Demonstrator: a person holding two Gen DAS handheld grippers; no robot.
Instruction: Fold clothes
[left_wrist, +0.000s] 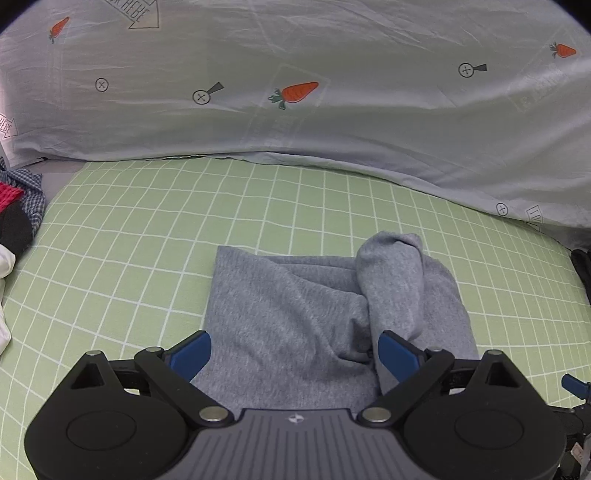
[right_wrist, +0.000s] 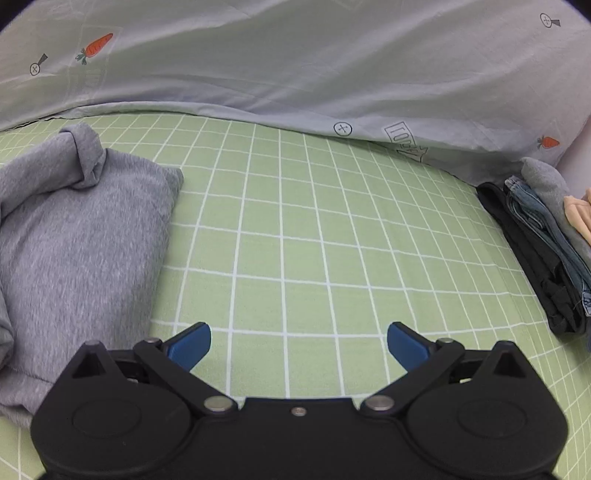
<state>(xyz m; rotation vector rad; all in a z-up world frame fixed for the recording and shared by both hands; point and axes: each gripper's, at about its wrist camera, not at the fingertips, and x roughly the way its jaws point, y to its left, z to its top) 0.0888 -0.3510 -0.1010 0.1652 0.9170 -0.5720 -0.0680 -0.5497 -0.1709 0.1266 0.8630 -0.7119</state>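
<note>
A grey knit garment (left_wrist: 295, 314) lies partly folded on the green checked sheet (left_wrist: 129, 240), with a bunched sleeve or flap (left_wrist: 391, 280) standing up on its right side. My left gripper (left_wrist: 293, 350) is open, its blue fingertips (left_wrist: 190, 352) spread over the garment's near edge, holding nothing. In the right wrist view the same garment (right_wrist: 74, 240) lies at the left. My right gripper (right_wrist: 299, 345) is open and empty over bare sheet (right_wrist: 295, 240), to the right of the garment.
A pale blue duvet with carrot prints (left_wrist: 295, 92) runs along the back. A heap of unfolded clothes (left_wrist: 18, 206) lies at the far left. A stack of folded clothes, black, denim and grey, (right_wrist: 543, 251) sits at the right edge.
</note>
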